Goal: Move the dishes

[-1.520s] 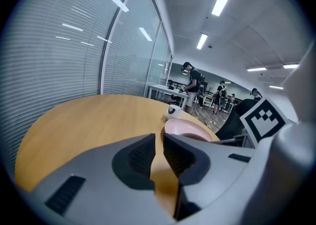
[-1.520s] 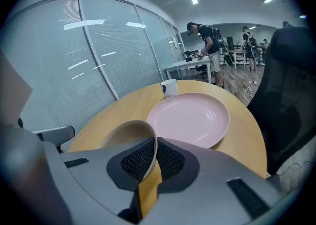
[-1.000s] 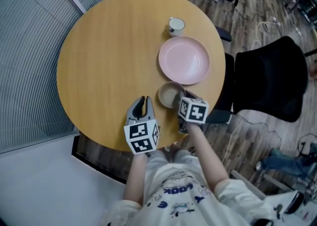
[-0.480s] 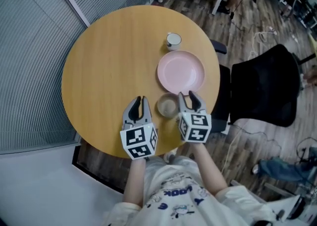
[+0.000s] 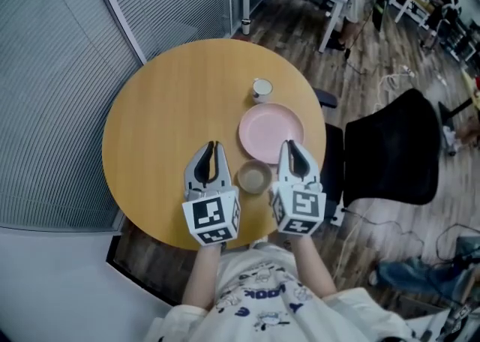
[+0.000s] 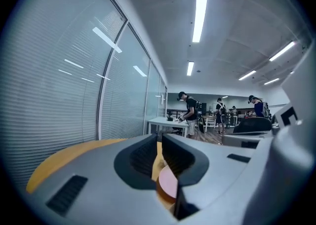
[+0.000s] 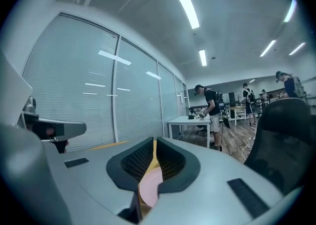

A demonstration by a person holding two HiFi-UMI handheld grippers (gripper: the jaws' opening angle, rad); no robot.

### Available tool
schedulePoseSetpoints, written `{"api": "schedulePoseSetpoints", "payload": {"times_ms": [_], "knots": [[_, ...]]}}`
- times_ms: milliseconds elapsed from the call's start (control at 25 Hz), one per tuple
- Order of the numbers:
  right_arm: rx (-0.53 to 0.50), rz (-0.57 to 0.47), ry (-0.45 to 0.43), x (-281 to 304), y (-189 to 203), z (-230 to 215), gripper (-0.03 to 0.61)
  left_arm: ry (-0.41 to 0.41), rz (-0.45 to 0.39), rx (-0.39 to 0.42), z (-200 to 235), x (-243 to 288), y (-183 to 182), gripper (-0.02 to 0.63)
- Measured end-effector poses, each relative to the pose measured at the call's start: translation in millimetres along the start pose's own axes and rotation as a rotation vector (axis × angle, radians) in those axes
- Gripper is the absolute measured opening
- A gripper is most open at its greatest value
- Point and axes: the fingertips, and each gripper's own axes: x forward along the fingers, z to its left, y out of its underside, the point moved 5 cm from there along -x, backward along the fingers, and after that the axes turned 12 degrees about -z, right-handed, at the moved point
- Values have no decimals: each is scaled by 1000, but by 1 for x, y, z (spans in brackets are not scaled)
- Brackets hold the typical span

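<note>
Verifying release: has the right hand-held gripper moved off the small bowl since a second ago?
Yes. The right hand-held gripper was at the small bowl's right rim; it's now clear, right of it, tips by the pink plate's edge.

Grey left gripper (image 5: 212,145), right gripper (image 5: 291,144); b&w marker cubes (image 5: 211,217); white print tee (image 5: 262,299).

Left gripper (image 5: 212,147), right gripper (image 5: 290,146): jaws just closed.

plate (image 5: 271,132): pink | bowl (image 5: 254,178): beige | mug (image 5: 261,90): white | table (image 5: 150,108): yellow-tan wood | chair (image 5: 390,149): black | blinds (image 5: 45,93): grey striped
</note>
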Motion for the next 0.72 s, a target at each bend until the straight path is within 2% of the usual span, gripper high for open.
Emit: {"api": "schedulePoseSetpoints", "payload": {"times_ms": [280, 720], "knots": [[-11, -35, -10, -3, -17, 0, 18, -18, -49, 44, 0, -7, -16, 29], [-15, -49, -26, -6, -20, 8, 18, 5, -61, 60, -6, -8, -15, 29]]}}
